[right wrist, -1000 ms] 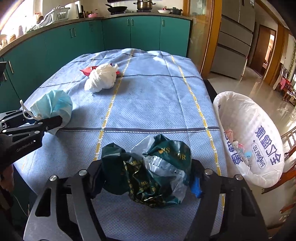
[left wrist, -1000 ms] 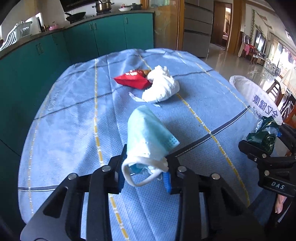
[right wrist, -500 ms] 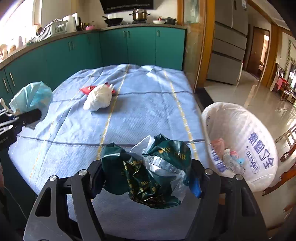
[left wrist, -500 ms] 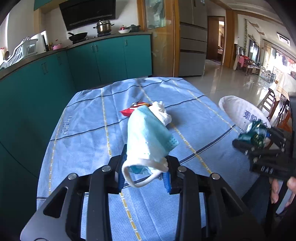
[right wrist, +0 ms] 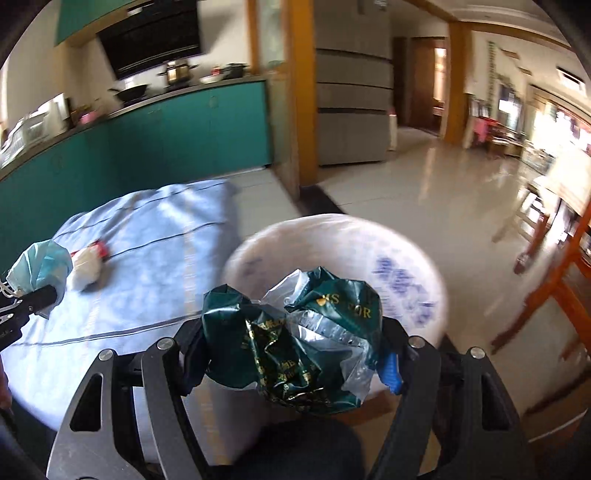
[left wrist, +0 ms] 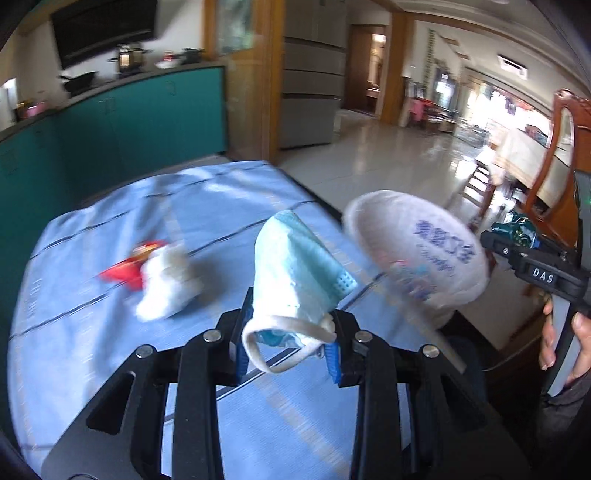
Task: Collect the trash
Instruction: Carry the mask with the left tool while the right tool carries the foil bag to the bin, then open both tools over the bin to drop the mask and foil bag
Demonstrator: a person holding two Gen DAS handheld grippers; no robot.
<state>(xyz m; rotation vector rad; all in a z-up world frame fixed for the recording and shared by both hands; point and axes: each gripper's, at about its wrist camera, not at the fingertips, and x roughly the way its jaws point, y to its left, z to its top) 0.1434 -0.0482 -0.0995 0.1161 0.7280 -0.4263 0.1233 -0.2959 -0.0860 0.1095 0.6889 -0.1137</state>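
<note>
two hand-held grippers, mask (left wrist: 295,273) in left (left wrist: 288,347), wrapper (right wrist: 295,347) in right (right wrist: 295,354)

Teal cabinets (right wrist: 192,125) span the left of the frame beneath a black range hood (right wrist: 155,33). A glossy tiled floor (right wrist: 436,184) fills the right, with bright daylight at the far right edge.

"DAS" on right gripper (left wrist: 517,236)

Bright daylight pours in from the right, blowing out the windows at the right edge of both views and glaring off the tiled floor (right wrist: 436,192). The tablecloth (left wrist: 110,258) and bin bag (right wrist: 406,273) are smeared with motion blur, while the face mask (left wrist: 295,273) and crumpled green wrapper (right wrist: 295,339) stay sharp. Fisheye bends the door frames; corners go black.
</note>
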